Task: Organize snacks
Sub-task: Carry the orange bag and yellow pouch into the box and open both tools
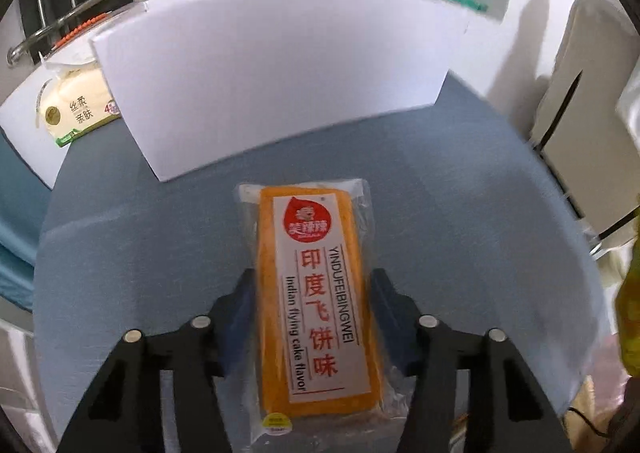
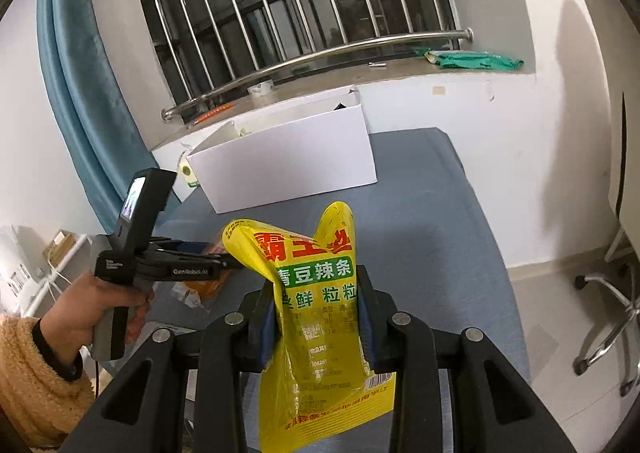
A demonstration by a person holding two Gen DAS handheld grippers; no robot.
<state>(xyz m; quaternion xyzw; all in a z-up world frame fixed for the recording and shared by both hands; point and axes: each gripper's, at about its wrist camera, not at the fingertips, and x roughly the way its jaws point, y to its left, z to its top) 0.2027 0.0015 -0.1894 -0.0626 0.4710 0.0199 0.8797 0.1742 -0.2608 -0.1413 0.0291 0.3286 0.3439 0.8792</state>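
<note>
My left gripper (image 1: 314,285) is shut on an orange snack pack (image 1: 320,293) labelled "Indian flying cake flavor", held flat just above the blue table (image 1: 480,213). My right gripper (image 2: 316,293) is shut on a yellow snack bag (image 2: 316,317) with green and red lettering, held upright above the table (image 2: 440,233). A white open-top box (image 2: 288,165) stands at the table's far end; in the left wrist view its front wall (image 1: 260,93) is straight ahead. The left gripper (image 2: 224,263) and the hand holding it show at the left of the right wrist view.
A tissue pack (image 1: 76,109) lies left of the box. A barred window (image 2: 300,13) with a sill holding a green cloth (image 2: 476,61) is behind. An office chair base (image 2: 608,317) stands on the floor to the right. A blue curtain (image 2: 80,93) hangs at left.
</note>
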